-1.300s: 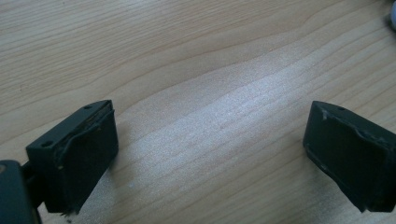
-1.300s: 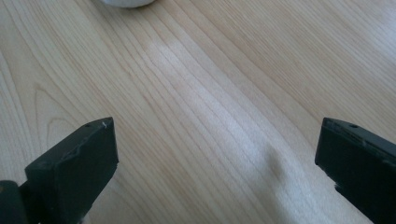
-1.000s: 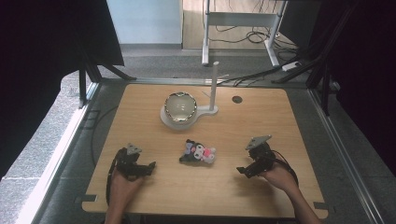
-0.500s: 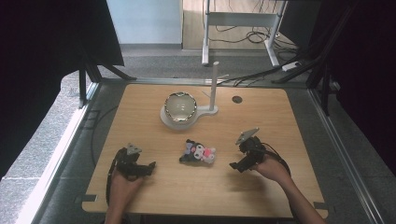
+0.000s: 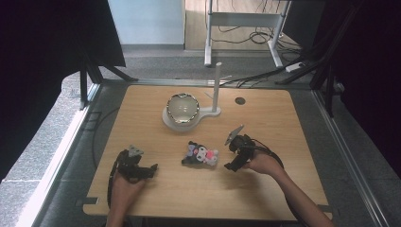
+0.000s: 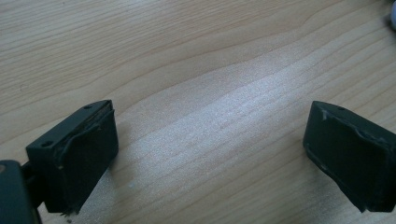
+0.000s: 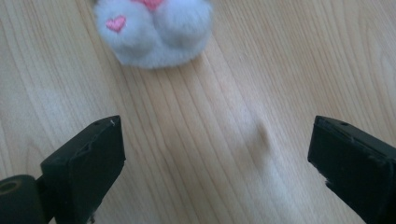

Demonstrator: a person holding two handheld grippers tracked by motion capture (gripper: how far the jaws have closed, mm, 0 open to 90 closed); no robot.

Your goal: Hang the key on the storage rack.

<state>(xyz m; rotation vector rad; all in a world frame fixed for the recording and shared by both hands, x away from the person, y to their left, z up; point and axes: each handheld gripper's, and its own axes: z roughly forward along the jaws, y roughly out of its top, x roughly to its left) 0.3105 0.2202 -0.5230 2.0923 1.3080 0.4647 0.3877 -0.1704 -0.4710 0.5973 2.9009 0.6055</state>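
Observation:
A small plush toy [image 5: 201, 155], black, white and pink, lies on the wooden table [image 5: 265, 118] near its middle. Its white feet with a pink heart [image 7: 156, 32] show at the top of the right gripper view. My right gripper [image 5: 230, 161] sits just to the right of the toy, open, jaws wide apart with bare wood between them [image 7: 212, 154]. At the table's front left, my left gripper [image 5: 151, 169] rests open over bare wood [image 6: 210, 149], a hand's width from the toy.
A shiny bowl [image 5: 182, 108] sits on a white base with an upright white post [image 5: 216, 87] at the table's back middle. A small dark disc [image 5: 240, 100] lies behind to the right. Dark curtains and cables surround the table.
My right gripper has moved left across the table, from the right side to just beside the plush toy. The left gripper has stayed put.

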